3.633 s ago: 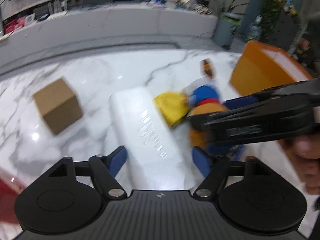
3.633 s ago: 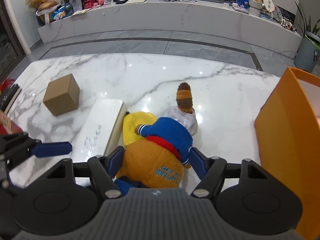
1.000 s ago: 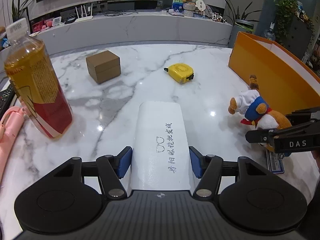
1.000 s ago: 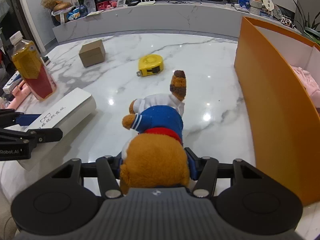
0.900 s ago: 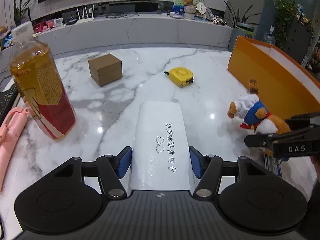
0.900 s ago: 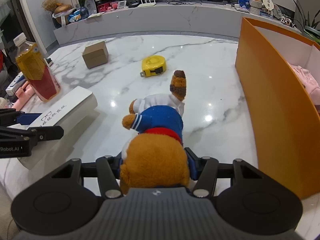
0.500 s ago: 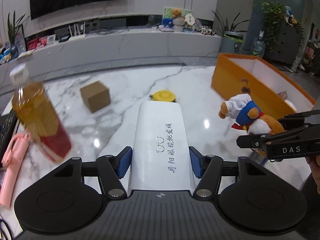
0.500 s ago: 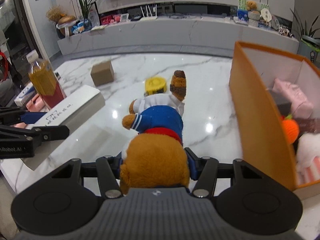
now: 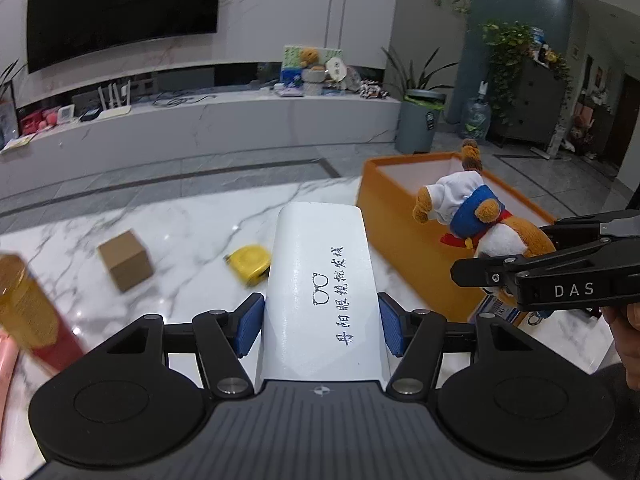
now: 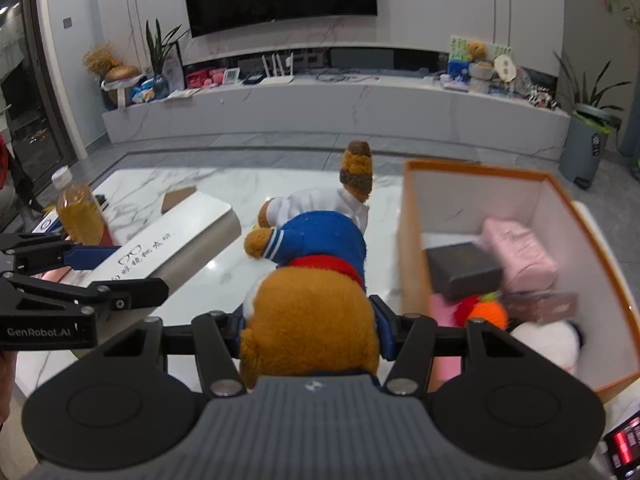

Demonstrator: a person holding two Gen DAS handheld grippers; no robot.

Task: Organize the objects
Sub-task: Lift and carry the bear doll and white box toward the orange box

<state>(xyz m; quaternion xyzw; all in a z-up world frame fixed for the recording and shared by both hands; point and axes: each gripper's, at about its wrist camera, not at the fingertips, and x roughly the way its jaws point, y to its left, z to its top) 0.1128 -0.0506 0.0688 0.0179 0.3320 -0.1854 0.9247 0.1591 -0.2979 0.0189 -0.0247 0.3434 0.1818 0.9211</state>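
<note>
Left gripper (image 9: 321, 326) clamped on a long white rectangular box printed with black characters and a spectacles mark (image 9: 322, 292), blue pads pressed to both long sides at lower centre of the left wrist view; box held clear of the white marble tabletop (image 9: 188, 236), far end reaching to mid-frame. Right gripper (image 10: 310, 330) clamped on a brown plush toy in a blue-and-white top with red collar (image 10: 316, 264), pads squeezing its furry body at lower centre of the right wrist view, striped tail up at centre. Open orange cardboard bin with white lining (image 10: 412, 240) at right of that view, just beside the toy, holding a dark grey flat box (image 10: 464, 266), a pink soft bundle (image 10: 518, 254) and an orange woolly item (image 10: 486, 314). On the marble at left centre of the left wrist view: small brown cardboard cube (image 9: 126, 260) and yellow tape measure (image 9: 250, 262), apart from each other. Amber drink bottle with red label (image 9: 28, 312), blurred, at far left edge.
</note>
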